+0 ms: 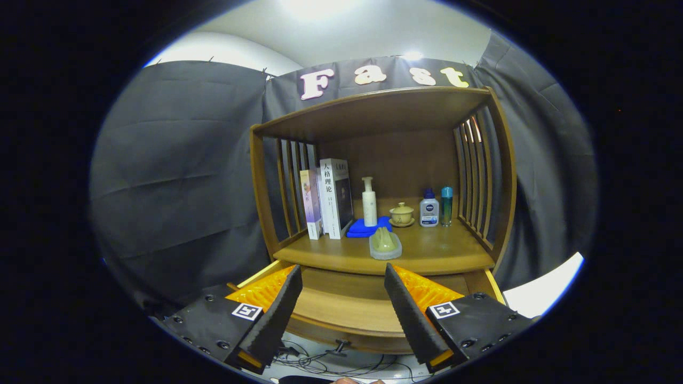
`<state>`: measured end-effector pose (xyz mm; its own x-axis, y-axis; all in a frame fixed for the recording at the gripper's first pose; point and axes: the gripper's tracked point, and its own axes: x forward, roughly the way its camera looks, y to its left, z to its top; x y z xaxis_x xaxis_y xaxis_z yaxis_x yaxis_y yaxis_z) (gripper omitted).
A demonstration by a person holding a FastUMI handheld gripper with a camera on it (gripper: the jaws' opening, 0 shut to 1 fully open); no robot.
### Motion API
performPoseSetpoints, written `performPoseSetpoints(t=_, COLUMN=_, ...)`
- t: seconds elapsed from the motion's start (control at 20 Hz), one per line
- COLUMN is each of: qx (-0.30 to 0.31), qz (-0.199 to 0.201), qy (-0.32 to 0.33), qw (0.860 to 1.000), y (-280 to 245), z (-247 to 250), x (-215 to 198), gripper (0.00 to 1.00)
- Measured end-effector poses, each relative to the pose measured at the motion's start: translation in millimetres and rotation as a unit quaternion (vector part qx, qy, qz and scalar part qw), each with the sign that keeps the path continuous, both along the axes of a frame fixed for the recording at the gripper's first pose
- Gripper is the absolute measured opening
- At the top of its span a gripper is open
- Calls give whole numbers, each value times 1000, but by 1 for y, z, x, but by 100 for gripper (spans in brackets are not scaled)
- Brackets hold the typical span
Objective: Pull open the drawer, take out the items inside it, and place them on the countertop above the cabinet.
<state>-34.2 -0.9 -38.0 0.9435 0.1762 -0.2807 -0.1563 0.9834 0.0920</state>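
Your gripper [341,282] hangs wide apart and holds nothing, above the pulled-out drawer [341,309]. Beyond your fingers, on the countertop [443,256], sits a greenish item in a grey tray [385,245], just ahead of the blue cloth [363,229].

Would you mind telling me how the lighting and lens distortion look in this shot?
Gripper view: strong fisheye bowing of the cabinet posts; a bright ceiling glare above; the countertop is evenly lit and sharp, with soft shadows behind the books; the open gripper hovers over the open drawer.
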Motion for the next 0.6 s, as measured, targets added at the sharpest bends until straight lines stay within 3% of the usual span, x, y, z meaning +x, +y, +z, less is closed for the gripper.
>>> performPoseSetpoints(t=0.35, qx=-18, qz=-29, qy=-5, qw=999, y=4, z=-58, x=-29, gripper=98)
performPoseSetpoints(t=0.6, qx=-83, qz=-38, qy=-9, qw=996, y=8, z=-98, x=-40, gripper=98)
